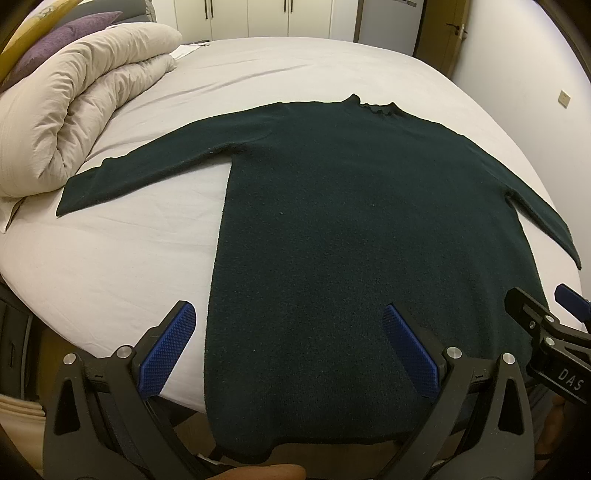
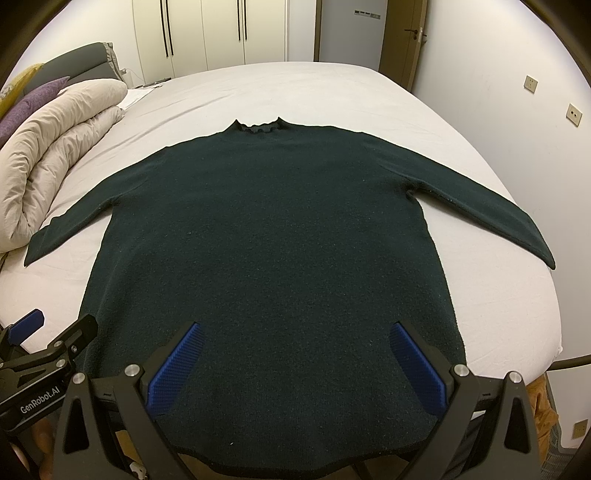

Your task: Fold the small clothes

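A dark green long-sleeved sweater (image 1: 351, 206) lies flat on the white bed (image 1: 110, 258), collar far, both sleeves spread out, hem hanging over the near edge. It also shows in the right wrist view (image 2: 266, 240). My left gripper (image 1: 288, 325) is open and empty, hovering over the sweater's lower left part. My right gripper (image 2: 295, 339) is open and empty over the lower middle of the sweater. The right gripper shows at the right edge of the left wrist view (image 1: 546, 314), the left gripper at the lower left of the right wrist view (image 2: 48, 332).
A rolled beige duvet (image 1: 74, 110) and purple pillow (image 1: 62, 37) lie at the bed's left side. White wardrobes (image 2: 221, 33) and a door (image 2: 406, 40) stand beyond the bed. A wall (image 2: 517, 129) runs along the right.
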The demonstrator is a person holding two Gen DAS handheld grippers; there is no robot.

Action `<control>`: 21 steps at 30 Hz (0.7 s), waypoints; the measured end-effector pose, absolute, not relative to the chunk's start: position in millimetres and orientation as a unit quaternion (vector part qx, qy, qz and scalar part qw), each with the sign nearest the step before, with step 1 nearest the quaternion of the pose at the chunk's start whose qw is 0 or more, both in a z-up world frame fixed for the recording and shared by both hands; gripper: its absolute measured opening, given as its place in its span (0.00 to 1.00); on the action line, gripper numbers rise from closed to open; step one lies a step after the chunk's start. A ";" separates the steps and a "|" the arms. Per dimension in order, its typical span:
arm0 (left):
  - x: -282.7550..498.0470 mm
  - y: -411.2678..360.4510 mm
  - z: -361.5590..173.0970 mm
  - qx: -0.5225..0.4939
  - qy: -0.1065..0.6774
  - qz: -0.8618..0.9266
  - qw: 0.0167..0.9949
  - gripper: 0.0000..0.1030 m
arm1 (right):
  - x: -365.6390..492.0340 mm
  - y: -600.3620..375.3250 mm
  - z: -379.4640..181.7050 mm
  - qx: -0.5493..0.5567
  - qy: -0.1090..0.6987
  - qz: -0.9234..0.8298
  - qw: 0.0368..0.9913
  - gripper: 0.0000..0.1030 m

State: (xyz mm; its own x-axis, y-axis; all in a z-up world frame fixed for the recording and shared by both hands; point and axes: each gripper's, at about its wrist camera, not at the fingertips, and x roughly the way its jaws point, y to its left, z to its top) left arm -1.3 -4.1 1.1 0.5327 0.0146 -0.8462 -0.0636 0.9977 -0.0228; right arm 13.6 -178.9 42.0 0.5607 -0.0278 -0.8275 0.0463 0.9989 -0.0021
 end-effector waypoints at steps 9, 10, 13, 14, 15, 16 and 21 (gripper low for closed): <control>-2.6 -6.5 -0.6 -0.025 0.483 0.024 0.875 1.00 | 12.9 -179.9 41.9 0.010 0.468 -0.021 0.883 1.00; -2.6 -6.0 -0.5 -0.026 0.483 0.024 0.875 1.00 | 12.9 -179.7 41.8 0.011 0.468 -0.021 0.883 1.00; -2.7 -6.2 -0.6 -0.026 0.483 0.024 0.875 1.00 | 12.5 -179.7 41.7 0.010 0.468 -0.021 0.883 1.00; -2.6 -6.0 -0.6 -0.026 0.483 0.024 0.875 1.00 | 12.3 -179.8 41.6 0.010 0.468 -0.021 0.883 1.00; -2.7 -6.0 -0.6 -0.026 0.483 0.024 0.875 1.00 | 12.2 -179.8 41.5 0.010 0.468 -0.021 0.883 1.00; -2.8 -6.2 -0.7 -0.026 0.483 0.024 0.875 1.00 | 12.1 -179.6 41.4 0.011 0.468 -0.021 0.883 1.00; -2.8 -6.4 -0.7 -0.026 0.483 0.024 0.875 1.00 | 11.7 -179.1 40.8 0.011 0.468 -0.021 0.883 1.00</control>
